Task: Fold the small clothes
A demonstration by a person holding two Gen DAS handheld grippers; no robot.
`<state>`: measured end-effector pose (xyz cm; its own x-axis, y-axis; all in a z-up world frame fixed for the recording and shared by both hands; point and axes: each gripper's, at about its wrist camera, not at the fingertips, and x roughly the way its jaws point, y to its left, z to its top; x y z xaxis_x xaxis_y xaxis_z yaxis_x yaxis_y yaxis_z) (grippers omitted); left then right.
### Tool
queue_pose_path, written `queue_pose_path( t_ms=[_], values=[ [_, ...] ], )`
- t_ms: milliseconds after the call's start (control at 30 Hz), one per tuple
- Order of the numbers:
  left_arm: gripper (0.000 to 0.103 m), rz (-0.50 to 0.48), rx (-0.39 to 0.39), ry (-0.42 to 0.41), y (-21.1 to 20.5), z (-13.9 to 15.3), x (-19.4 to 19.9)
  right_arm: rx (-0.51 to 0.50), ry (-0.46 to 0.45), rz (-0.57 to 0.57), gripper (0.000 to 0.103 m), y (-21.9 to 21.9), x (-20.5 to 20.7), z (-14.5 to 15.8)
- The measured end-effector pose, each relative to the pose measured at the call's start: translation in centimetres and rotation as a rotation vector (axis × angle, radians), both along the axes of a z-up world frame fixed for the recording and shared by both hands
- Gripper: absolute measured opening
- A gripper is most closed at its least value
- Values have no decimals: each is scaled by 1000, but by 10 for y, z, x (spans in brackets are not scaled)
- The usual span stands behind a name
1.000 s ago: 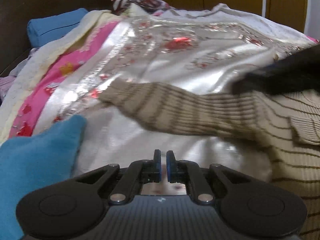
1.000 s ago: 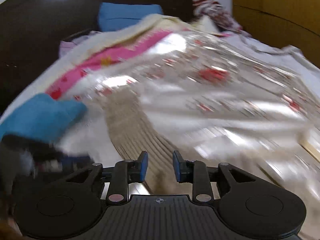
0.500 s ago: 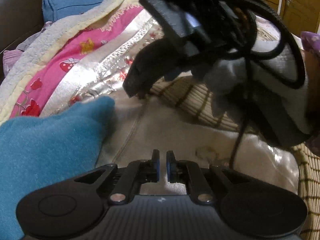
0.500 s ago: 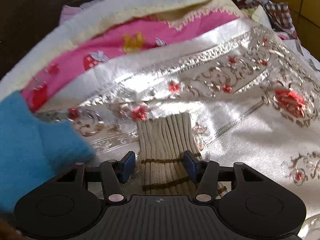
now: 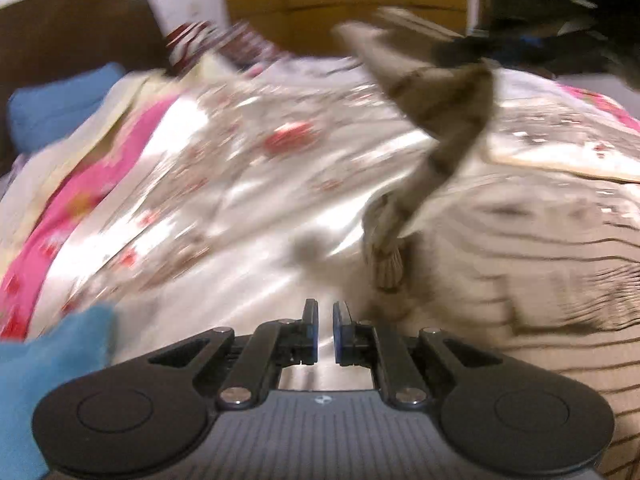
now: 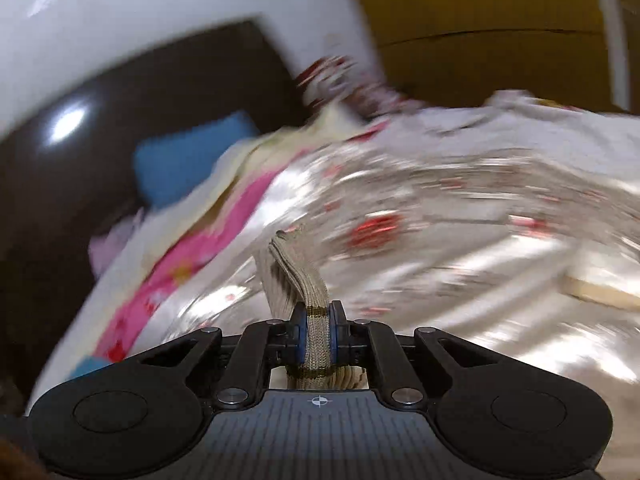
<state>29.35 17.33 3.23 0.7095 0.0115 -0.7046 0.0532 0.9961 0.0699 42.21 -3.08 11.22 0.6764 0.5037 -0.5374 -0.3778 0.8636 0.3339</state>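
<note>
A beige knit sweater with thin brown stripes lies on the shiny silver bedspread at the right of the left wrist view. One sleeve is lifted up off the bed toward the upper right. My right gripper is shut on the ribbed cuff of that sleeve, which sticks up between the pads. My left gripper is shut with nothing between its pads, low over the bedspread just left of the sweater.
A blue cloth lies at the near left. A pink strawberry blanket and a blue pillow lie along the left by the dark headboard. Yellow wardrobe doors stand behind. Both views are blurred.
My right gripper closed on the sleeve cuff and lifted it up off the bed. It swung away from in front of my left gripper, which stayed shut.
</note>
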Motion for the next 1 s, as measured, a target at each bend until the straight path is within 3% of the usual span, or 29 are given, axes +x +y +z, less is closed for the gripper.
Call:
queue_pose_path(
  t_ms=[67, 167, 267, 333, 367, 467, 633, 700, 767, 833, 867, 900, 1000],
  values=[
    [18, -49, 7, -16, -30, 3, 3, 57, 3, -88, 9, -58, -26, 3],
    [18, -116, 33, -9, -78, -5, 8, 61, 0, -202, 9, -125, -63, -7],
    [18, -202, 118, 34, -126, -32, 11, 72, 73, -344, 9, -190, -86, -50],
    [18, -236, 160, 98, -151, -54, 13, 15, 120, -415, 10, -218, -93, -88],
    [17, -243, 193, 119, -161, -63, 12, 9, 184, -430, 12, -231, -92, -110],
    [16, -271, 302, 87, -177, -66, 6, 123, 312, -501, 18, -265, -101, -145],
    [18, -261, 289, 105, -171, -60, 11, 252, 294, -548, 18, -287, -109, -143],
    [18, -241, 273, 100, -168, -56, 14, 310, 300, -545, 27, -295, -104, -143],
    [18, -221, 262, 99, -164, -54, 16, 310, 295, -557, 28, -295, -99, -142],
    [18, -209, 262, 98, -163, -55, 21, 262, 307, -564, 22, -289, -92, -146],
    [18, -204, 263, 91, -163, -54, 23, 249, 318, -572, 11, -286, -90, -146],
    [18, -199, 253, 82, -162, -51, 23, 249, 314, -575, 7, -284, -91, -143],
    [18, -186, 209, 42, -157, -40, 23, 265, 206, -565, 7, -281, -112, -117]
  ],
)
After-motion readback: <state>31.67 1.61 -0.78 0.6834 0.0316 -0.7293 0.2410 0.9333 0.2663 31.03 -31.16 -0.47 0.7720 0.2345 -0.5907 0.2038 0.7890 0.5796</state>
